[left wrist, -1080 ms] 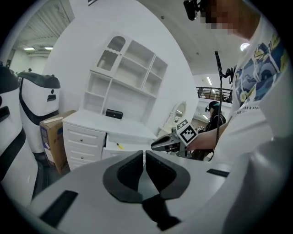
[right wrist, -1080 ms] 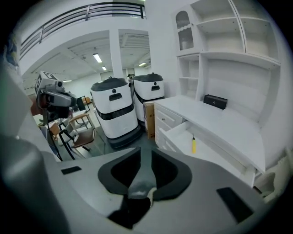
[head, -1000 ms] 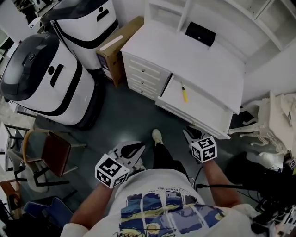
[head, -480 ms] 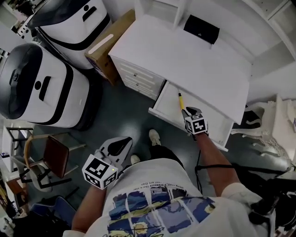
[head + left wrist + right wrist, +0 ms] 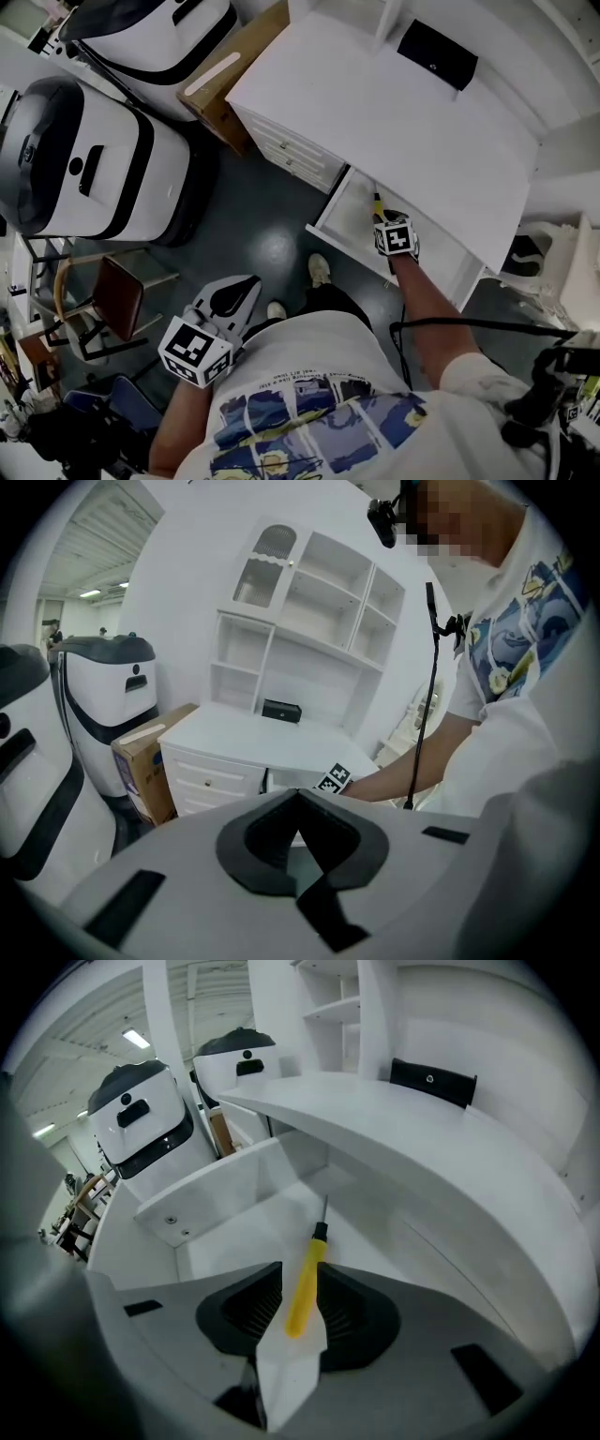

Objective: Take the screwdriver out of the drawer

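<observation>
Now your right tool (image 5: 298, 1281) is straddling the screwdriver (image 5: 306, 1283), jaws just opening wide, pads not pressing its slim yellow handle. It is lying in the open drawer (image 5: 339, 208), dark tip pointing under the overhanging worktop (image 5: 394, 122) edge. Your left tool (image 5: 298, 797) is hanging closed, empty.

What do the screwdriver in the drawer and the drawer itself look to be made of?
The screwdriver has a yellow handle that looks like smooth moulded plastic, uniform in colour with a soft sheen; its thin dark shaft is probably metal. The drawer looks like white-painted wood or board: matt flat panels, visible screw heads; its core cannot be told.
</observation>
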A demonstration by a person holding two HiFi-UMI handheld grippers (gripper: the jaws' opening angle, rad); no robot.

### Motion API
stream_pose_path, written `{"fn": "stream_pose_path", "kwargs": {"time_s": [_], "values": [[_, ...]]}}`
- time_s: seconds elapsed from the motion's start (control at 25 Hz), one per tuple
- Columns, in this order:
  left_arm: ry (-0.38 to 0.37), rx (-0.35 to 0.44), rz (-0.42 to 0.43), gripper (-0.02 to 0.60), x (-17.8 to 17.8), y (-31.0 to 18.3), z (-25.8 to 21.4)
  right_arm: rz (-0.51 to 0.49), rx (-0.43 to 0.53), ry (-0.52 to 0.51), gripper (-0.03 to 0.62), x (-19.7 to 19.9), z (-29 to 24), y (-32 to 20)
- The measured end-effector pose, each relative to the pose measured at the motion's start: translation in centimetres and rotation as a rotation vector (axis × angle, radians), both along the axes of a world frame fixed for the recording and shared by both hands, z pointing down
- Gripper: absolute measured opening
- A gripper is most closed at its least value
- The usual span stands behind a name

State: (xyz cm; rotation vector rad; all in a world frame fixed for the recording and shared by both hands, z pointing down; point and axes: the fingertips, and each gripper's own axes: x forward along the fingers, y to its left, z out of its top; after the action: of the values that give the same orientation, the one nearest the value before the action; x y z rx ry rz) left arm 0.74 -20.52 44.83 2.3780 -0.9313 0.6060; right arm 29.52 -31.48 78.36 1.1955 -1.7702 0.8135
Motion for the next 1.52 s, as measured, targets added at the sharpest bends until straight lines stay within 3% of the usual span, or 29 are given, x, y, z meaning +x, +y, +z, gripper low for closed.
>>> {"fn": "stream_pose_path", "kwargs": {"time_s": [0.28,0.76,1.08,1.52], "values": [[-0.03,-0.01,-0.027,0.014,0.3,-1.1,0.2,0.071,-0.056,0.04,0.133,1.0,1.9,-0.5],[-0.043,-0.004,-0.047,0.014,-0.9,-1.1,0.1,0.154,-0.064,0.058,0.101,1.0,2.5,-1.2],[-0.034,0.011,-0.038,0.014,-2.0,-0.2,-0.3,0.152,-0.085,0.061,0.092,0.9,1.9,-0.5],[0.007,0.039,-0.006,0.014,-3.3,1.7,-0.7,0.099,-0.041,0.096,0.091,-0.3,-1.4,0.5]]}}
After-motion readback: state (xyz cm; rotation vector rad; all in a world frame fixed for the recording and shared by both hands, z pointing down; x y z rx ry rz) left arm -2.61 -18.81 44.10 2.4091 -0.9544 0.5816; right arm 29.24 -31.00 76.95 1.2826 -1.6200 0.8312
